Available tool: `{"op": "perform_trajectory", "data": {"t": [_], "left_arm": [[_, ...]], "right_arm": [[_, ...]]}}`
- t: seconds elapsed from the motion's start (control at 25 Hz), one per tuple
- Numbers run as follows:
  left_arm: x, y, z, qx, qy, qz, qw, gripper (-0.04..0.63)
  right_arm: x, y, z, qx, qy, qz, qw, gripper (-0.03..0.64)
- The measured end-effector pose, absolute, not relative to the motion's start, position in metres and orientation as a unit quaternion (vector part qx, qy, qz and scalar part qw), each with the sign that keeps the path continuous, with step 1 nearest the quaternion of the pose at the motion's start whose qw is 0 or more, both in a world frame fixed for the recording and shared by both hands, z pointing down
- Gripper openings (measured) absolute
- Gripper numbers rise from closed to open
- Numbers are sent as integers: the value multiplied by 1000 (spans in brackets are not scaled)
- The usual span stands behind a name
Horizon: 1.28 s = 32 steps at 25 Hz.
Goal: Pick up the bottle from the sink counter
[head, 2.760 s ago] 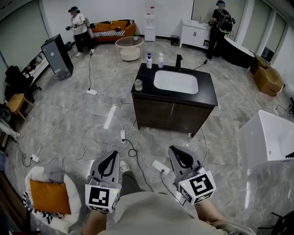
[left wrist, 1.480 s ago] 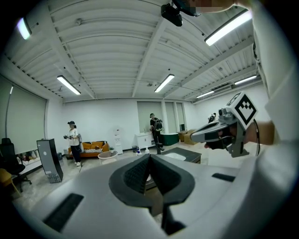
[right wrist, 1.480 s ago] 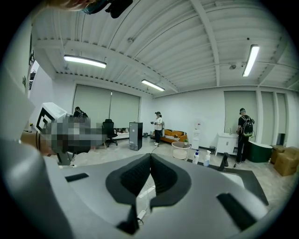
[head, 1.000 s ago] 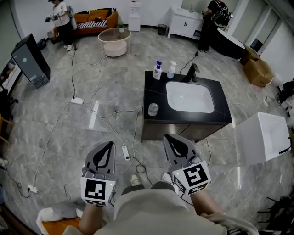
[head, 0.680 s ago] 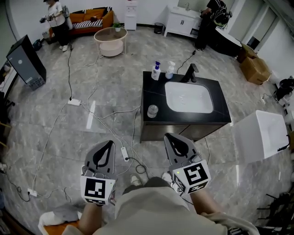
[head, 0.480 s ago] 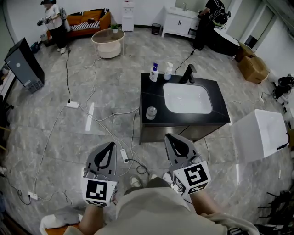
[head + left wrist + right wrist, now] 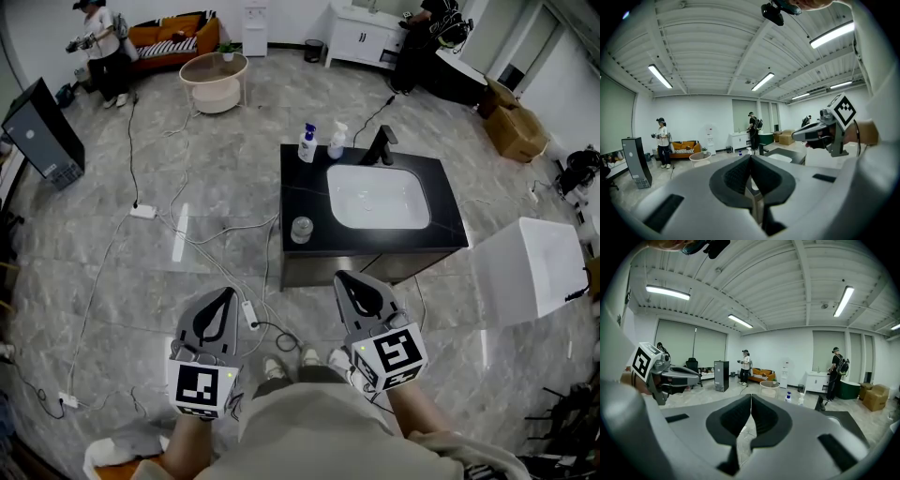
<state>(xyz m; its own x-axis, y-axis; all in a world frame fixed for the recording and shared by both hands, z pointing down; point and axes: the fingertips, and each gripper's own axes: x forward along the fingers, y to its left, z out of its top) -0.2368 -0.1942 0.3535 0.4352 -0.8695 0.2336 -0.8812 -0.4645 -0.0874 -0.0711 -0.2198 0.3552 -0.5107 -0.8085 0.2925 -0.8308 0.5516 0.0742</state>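
Against the head view of half a second earlier, the sink counter [image 7: 298, 187] had drawn nearer, so the approach was under way but nothing was yet within reach. The bottle [image 7: 307, 143] stood at the counter's 11 o'clock corner, just beside a second bottle [image 7: 336, 141]. The left gripper [image 7: 225, 294] and right gripper [image 7: 346, 279] were held low before the body, jaws closed on nothing, pointing to 12 o'clock.
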Motion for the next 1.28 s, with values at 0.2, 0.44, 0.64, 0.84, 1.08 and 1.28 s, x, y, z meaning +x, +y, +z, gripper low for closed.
{"op": "perform_trajectory", "data": {"t": [0.2,0.44,0.64,0.84,1.08,1.28], "left_arm": [[-231,-218,351,841,-526,123,12,6],[-218,-256,343,839,-531,120,-9,6],[-208,-295,342,835,-536,120,-21,6],[-200,-333,359,837,-535,120,-8,6],[-195,-370,397,833,-534,146,7,6],[-190,-388,435,833,-529,161,35,6]], "right_arm": [[-64,-248,346,473,-873,29,117,-2],[-55,-295,338,484,-873,17,67,80],[-54,-346,346,488,-871,14,62,191],[-64,-389,377,481,-874,11,70,242],[-80,-429,429,474,-877,22,73,275],[-89,-454,492,466,-878,59,97,295]]}}
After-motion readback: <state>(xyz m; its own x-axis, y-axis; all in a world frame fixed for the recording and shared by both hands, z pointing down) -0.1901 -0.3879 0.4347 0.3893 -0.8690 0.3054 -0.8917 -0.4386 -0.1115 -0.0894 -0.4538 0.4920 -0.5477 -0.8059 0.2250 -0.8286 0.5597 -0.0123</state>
